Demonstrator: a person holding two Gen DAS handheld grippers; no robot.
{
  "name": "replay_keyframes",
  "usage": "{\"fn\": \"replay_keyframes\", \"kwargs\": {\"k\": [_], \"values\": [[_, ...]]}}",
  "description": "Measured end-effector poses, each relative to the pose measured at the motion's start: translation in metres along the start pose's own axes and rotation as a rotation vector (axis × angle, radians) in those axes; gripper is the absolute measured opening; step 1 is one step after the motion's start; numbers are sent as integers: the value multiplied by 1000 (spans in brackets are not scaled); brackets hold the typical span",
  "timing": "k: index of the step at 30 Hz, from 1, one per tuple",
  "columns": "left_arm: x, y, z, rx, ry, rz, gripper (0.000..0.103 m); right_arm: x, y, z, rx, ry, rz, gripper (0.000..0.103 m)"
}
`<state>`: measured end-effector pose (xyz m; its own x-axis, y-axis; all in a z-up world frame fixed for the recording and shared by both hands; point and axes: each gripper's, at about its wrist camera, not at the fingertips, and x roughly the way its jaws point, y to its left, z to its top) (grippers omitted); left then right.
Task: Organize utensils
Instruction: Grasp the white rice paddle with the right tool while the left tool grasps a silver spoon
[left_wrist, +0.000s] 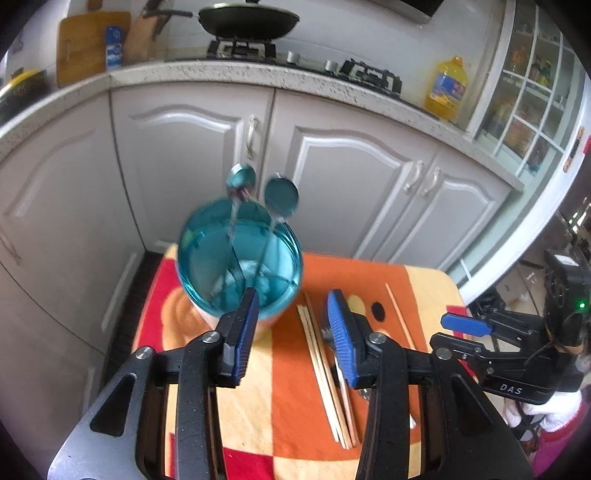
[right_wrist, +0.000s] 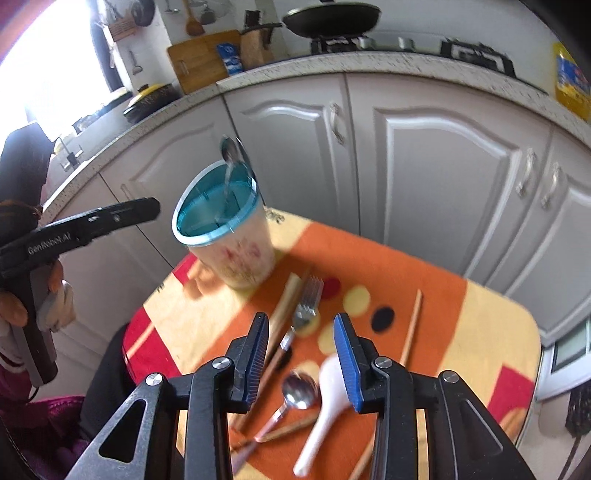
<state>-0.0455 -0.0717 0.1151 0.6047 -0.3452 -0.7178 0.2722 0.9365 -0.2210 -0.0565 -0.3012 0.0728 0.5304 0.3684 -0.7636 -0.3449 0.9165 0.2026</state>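
Note:
A blue-lined utensil cup (left_wrist: 240, 258) stands on the orange patterned table (left_wrist: 288, 406) with two metal spoons (left_wrist: 280, 197) upright in it. It also shows in the right wrist view (right_wrist: 225, 229). My left gripper (left_wrist: 291, 332) is open and empty, just in front of the cup, above a bundle of chopsticks (left_wrist: 325, 373). My right gripper (right_wrist: 301, 354) is open and empty above a fork (right_wrist: 306, 306), a metal spoon (right_wrist: 299, 391) and a white spoon (right_wrist: 321, 406) lying on the table. It shows at the right of the left wrist view (left_wrist: 461, 332).
A single chopstick (right_wrist: 412, 325) lies to the right, more chopsticks (right_wrist: 284, 302) to the left of the fork. White cabinets (left_wrist: 351, 177) and a counter with a stove and wok (left_wrist: 247, 18) stand behind the table. An oil bottle (left_wrist: 447, 88) is on the counter.

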Motion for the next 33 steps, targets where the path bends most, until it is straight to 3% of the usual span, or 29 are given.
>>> {"fn": "replay_keyframes", "kwargs": {"k": [9,19,26,33], "values": [[33,-17,-37,19,138,-133,46,16,-29,-47,81,94,6,35],[88,-60,-72,203,304,-231,46,46,-45,-63,169,141,6,35],[129,-77,-76,283,377,-268,46,42,-57,-65,182,149,3,35],[151,-95,-90,405,431,-252,44,41,-64,-66,198,160,2,35]]}}
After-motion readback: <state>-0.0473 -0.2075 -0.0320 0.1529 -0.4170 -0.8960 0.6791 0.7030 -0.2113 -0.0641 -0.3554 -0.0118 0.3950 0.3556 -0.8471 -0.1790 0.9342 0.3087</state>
